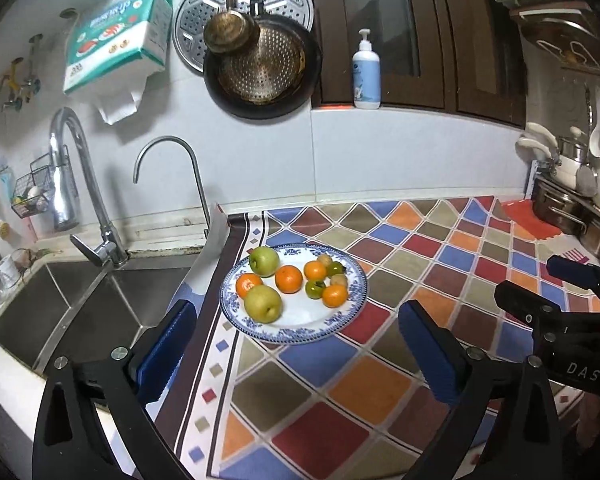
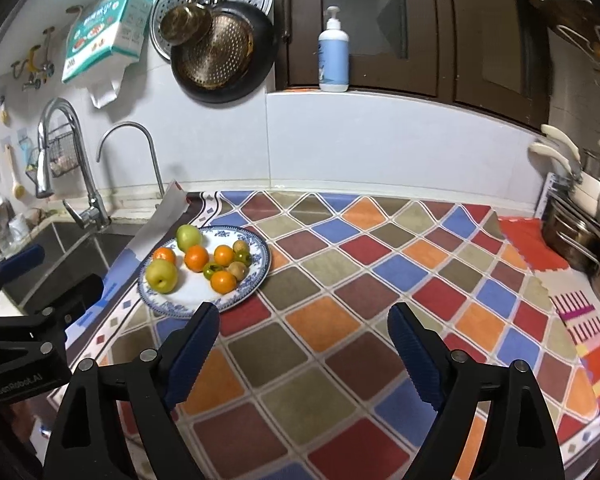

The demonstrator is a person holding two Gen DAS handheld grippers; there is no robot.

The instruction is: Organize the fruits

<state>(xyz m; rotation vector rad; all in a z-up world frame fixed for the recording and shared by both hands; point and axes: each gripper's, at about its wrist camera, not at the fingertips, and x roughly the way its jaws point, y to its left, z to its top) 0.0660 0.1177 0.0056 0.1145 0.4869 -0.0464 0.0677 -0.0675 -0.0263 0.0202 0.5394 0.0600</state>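
Left wrist view, fruit plate (image 1: 352,300) beside sink (image 1: 80,300), left gripper (image 1: 296,348) and right gripper (image 2: 304,344) jaws apart, empty.

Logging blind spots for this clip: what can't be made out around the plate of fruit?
- Small round fruits beside the oranges: too small to name, either view.
- Plate, right wrist view: near rim hidden behind a finger of the right tongs.
- Sink: near part cut off by the left tongs; bottom too dark to read.

A white plate (image 1: 352,300) with a blue floral rim holds orange and green fruit (image 1: 288,279) on a multicoloured diamond-patterned mat (image 1: 420,280).
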